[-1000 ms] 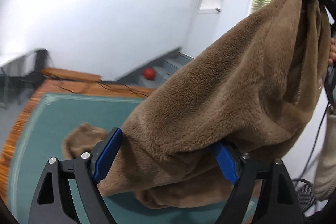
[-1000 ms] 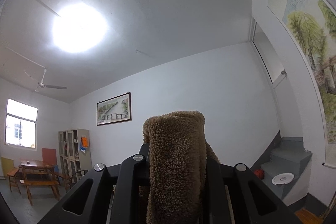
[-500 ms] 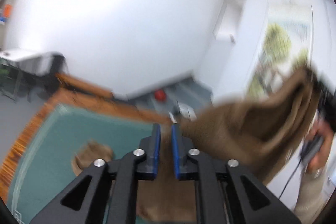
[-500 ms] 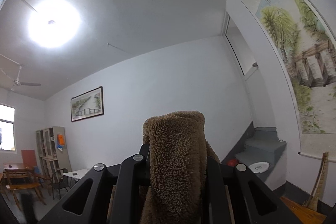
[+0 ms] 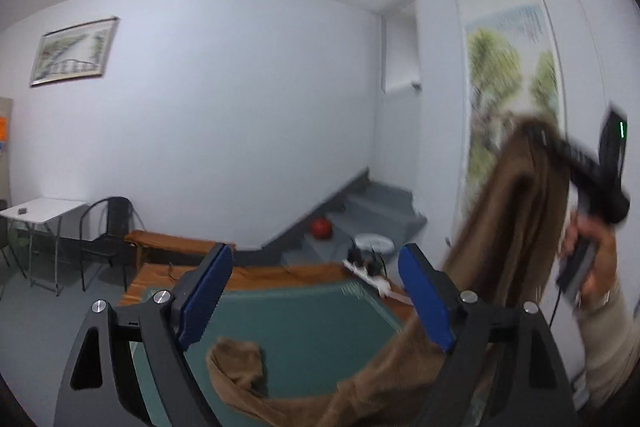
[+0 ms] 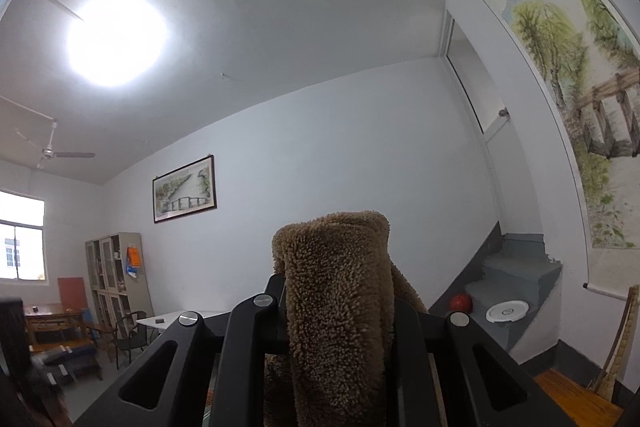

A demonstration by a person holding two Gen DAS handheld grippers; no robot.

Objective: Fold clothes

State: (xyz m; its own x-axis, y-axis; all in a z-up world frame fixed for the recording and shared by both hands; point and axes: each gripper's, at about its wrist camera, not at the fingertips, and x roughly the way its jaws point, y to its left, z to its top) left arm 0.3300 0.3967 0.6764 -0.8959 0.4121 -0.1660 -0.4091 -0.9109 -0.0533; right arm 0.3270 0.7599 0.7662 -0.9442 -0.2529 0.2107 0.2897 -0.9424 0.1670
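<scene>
Fingers [image 5: 208,291] of the left gripper [image 5: 316,301] stand wide apart, empty, tilted slightly down over the green mat [image 5: 304,323]. Brown fleece garment [image 5: 516,223] hangs right of the mat, tail trailing onto it. Right gripper [image 6: 340,311], raised and aimed upward, is clamped on the fleece's top fold. Judgement: re-grip a lower edge with the left, tension evenly, then lay flat.

Brown garment [image 5: 516,227] seemingly blocks rightward passage.
</scene>
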